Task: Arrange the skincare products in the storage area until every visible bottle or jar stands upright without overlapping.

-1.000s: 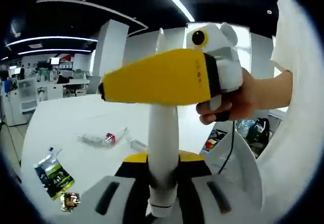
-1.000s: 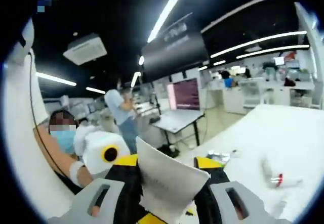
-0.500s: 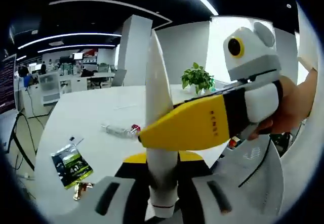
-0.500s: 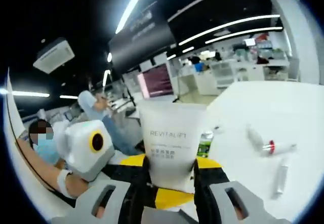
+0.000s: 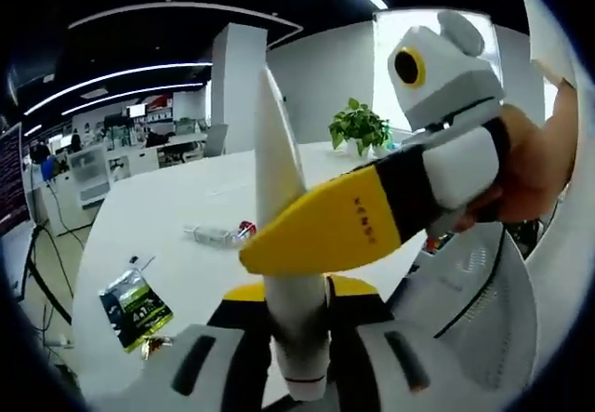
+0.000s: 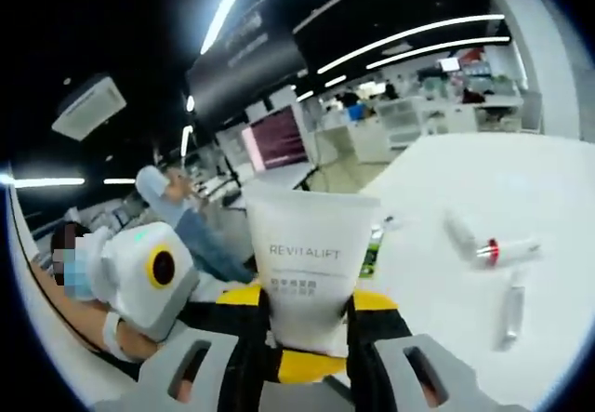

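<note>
Between the jaws of the left gripper [image 5: 299,361] stands a white tube [image 5: 284,272], clamped near its capped lower end; the jaws are closed to the tube's width. Its long axis runs up the left gripper view, cap down by the jaws, flat crimped end uppermost and seen edge-on. The right gripper [image 5: 372,212] crosses this view from the right, its yellow jaw lying over the tube's middle, and a hand [image 5: 525,166] holds its white body.

From the right gripper view, the right gripper [image 6: 307,361] is narrowed onto the same tube [image 6: 307,263], its yellow pads pressed to either side of the lower part. The tube shows its broad face, printed REVITALIFT, widening toward the flat end at the top of the view. The left gripper [image 6: 149,277] sits at lower left, held by a hand whose wrist shows.

Behind, on the white table [image 6: 474,179], lie two small tubes, one with a red band [image 6: 488,245] and a clear one [image 6: 511,305] just beside it, both on their sides and well apart from the grippers. A green sachet [image 5: 135,305] lies flat near the table edge, with a small gold wrapper [image 5: 155,344] just beside it. A potted plant [image 5: 358,128] stands at the far end of the table.
</note>
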The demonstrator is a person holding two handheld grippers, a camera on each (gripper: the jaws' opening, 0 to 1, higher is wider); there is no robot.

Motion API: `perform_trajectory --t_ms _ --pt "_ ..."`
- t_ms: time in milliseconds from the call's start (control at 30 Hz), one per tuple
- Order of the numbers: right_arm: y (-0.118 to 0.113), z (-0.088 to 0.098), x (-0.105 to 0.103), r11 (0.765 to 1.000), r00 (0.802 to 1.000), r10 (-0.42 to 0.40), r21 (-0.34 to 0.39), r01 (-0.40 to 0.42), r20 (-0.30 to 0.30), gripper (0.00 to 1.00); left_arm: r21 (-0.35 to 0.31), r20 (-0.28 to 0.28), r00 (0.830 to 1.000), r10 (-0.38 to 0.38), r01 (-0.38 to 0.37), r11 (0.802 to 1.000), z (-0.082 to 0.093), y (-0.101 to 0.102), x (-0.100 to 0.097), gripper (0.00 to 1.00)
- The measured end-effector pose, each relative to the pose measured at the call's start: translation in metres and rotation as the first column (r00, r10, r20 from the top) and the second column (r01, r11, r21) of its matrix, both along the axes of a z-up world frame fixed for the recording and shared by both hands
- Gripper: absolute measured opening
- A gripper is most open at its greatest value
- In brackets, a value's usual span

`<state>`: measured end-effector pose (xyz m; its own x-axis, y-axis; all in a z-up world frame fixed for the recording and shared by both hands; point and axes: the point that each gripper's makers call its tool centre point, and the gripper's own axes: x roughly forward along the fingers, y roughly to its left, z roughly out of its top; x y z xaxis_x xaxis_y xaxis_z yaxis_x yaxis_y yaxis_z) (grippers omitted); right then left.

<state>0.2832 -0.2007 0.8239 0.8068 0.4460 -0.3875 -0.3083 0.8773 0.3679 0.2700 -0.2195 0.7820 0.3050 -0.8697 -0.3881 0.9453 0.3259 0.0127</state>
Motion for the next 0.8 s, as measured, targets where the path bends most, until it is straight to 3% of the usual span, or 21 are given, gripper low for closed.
perform_trajectory --t_ms 67,267,367,500,667,800 --pt "0.000 -0.003 -0.001 1.000 1.000 0.011 -0.022 -0.012 -0.006 0.27 0.023 0.036 0.999 -0.003 0.002 1.000 -0.003 -0.001 0.003 0.19" --pt "0.000 -0.004 0.002 0.999 0.999 0.030 -0.044 -0.031 -0.018 0.27 0.035 0.058 0.998 -0.006 0.004 0.999 -0.005 0.000 0.005 0.19" --pt "-0.002 -0.003 0.004 0.998 0.999 0.039 -0.053 -0.039 -0.013 0.27 0.036 0.095 0.995 -0.016 0.012 0.999 -0.003 -0.001 0.007 0.20" --pt "-0.010 0.000 0.007 0.999 1.000 0.026 -0.036 -0.026 -0.011 0.27 0.057 0.152 0.988 -0.034 0.025 0.998 -0.003 -0.001 0.007 0.21" --pt "-0.031 0.007 0.012 0.999 1.000 -0.011 -0.046 0.011 0.009 0.27 0.089 0.176 0.983 -0.059 0.043 0.995 -0.006 -0.001 0.006 0.20" --pt "-0.047 0.008 0.014 0.998 0.999 -0.033 -0.062 0.033 0.001 0.27 0.119 0.198 0.979 -0.050 0.026 0.993 -0.009 0.001 0.010 0.29"
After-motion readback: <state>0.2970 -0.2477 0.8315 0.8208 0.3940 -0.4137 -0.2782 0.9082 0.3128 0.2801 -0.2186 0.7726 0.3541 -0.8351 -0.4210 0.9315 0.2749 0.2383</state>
